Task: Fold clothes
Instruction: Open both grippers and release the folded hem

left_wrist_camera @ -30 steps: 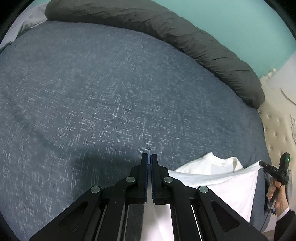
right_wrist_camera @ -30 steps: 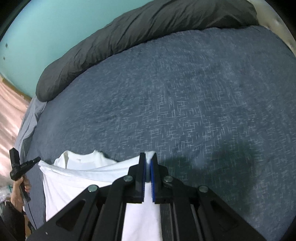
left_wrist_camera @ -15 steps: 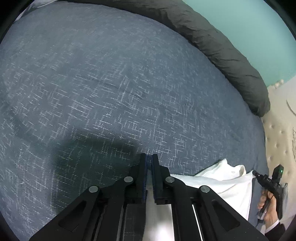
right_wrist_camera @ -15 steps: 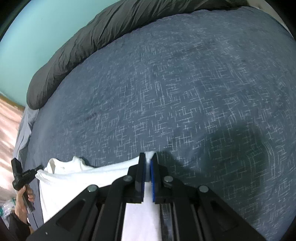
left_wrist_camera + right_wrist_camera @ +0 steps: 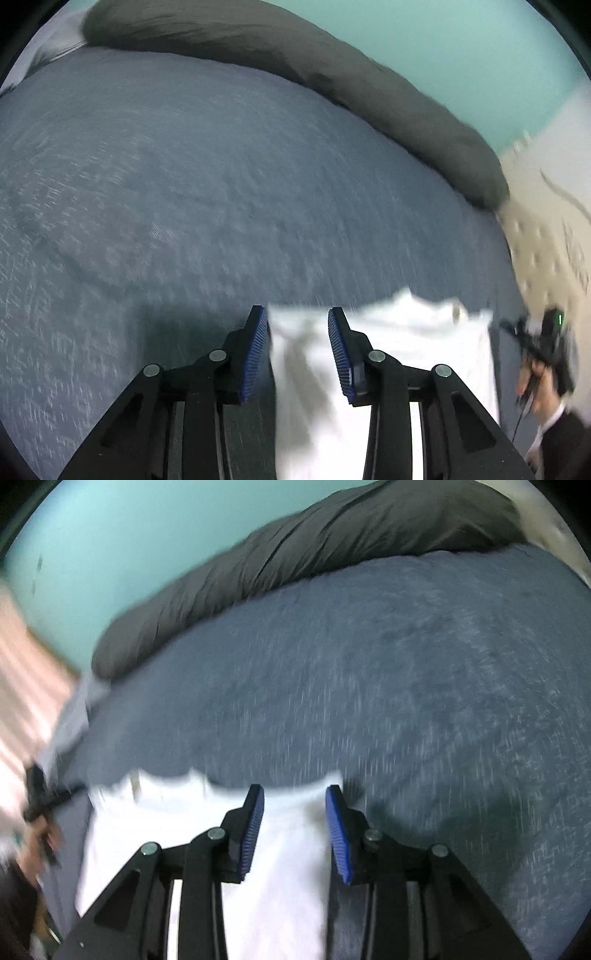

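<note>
In the left wrist view, one white T-shirt [image 5: 417, 354] lies on the blue bedspread [image 5: 207, 192] in the lower right of the frame, and the left gripper [image 5: 297, 317] has just been opening, its two blue-padded fingers [image 5: 255, 350] now apart with the shirt's corner between them, unpinched, while one dark grey bolster [image 5: 332, 81] curves across the top and a hand [image 5: 535, 384] at the right edge holds the other gripper. In the right wrist view, the same single shirt [image 5: 207, 834] fills the lower left, and the right gripper [image 5: 294, 794] has likewise just been opening, its fingers released over the shirt's edge, with the one bolster [image 5: 303, 554] along the upper frame against the teal wall [image 5: 110, 546].
</note>
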Demonstrator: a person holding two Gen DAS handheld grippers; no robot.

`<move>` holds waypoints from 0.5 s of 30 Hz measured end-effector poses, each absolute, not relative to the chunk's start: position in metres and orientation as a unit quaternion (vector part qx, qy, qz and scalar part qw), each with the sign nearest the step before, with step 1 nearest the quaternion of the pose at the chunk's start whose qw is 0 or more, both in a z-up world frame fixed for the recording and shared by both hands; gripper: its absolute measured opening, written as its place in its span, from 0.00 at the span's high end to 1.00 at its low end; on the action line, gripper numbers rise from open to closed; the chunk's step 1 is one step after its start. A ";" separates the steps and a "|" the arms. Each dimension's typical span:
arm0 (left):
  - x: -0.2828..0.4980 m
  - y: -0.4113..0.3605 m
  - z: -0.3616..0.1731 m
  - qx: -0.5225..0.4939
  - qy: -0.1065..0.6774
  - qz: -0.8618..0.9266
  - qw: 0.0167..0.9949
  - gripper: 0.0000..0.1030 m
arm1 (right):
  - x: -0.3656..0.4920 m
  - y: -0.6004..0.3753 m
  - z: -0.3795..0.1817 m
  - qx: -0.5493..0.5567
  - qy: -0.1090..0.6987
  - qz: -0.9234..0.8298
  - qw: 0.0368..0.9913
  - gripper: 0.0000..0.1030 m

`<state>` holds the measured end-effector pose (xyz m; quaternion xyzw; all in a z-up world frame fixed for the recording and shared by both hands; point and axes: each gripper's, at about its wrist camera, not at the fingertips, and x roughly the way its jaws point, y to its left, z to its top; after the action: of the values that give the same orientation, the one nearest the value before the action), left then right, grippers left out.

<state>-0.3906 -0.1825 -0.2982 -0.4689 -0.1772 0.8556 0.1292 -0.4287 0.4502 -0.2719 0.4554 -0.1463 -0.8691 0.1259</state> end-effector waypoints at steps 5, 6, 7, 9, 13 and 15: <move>-0.382 -0.155 -0.318 -0.491 -0.116 0.851 0.146 0.63 | -0.421 0.427 -0.294 0.489 -0.076 -0.860 0.124 0.66; -0.386 -0.152 -0.322 -0.495 -0.114 0.849 0.145 0.63 | -0.423 0.426 -0.297 0.491 -0.073 -0.859 0.121 0.66; -0.391 -0.150 -0.326 -0.499 -0.114 0.847 0.143 0.63 | -0.426 0.423 -0.298 0.491 -0.072 -0.860 0.117 0.66; -0.404 -0.145 -0.327 -0.495 -0.107 0.852 0.130 0.63 | -0.434 0.422 -0.300 0.492 -0.064 -0.861 0.110 0.66; -0.422 -0.144 -0.328 -0.483 -0.099 0.863 0.108 0.63 | -0.454 0.418 -0.304 0.500 -0.040 -0.860 0.093 0.66; -0.436 -0.152 -0.329 -0.480 -0.117 0.865 0.094 0.63 | -0.466 0.419 -0.306 0.497 -0.041 -0.863 0.077 0.66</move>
<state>-0.4357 -0.1516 -0.3290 -0.4798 -0.1165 0.8645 0.0939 -0.4659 0.4193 -0.3057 0.4975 -0.0413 -0.8631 0.0767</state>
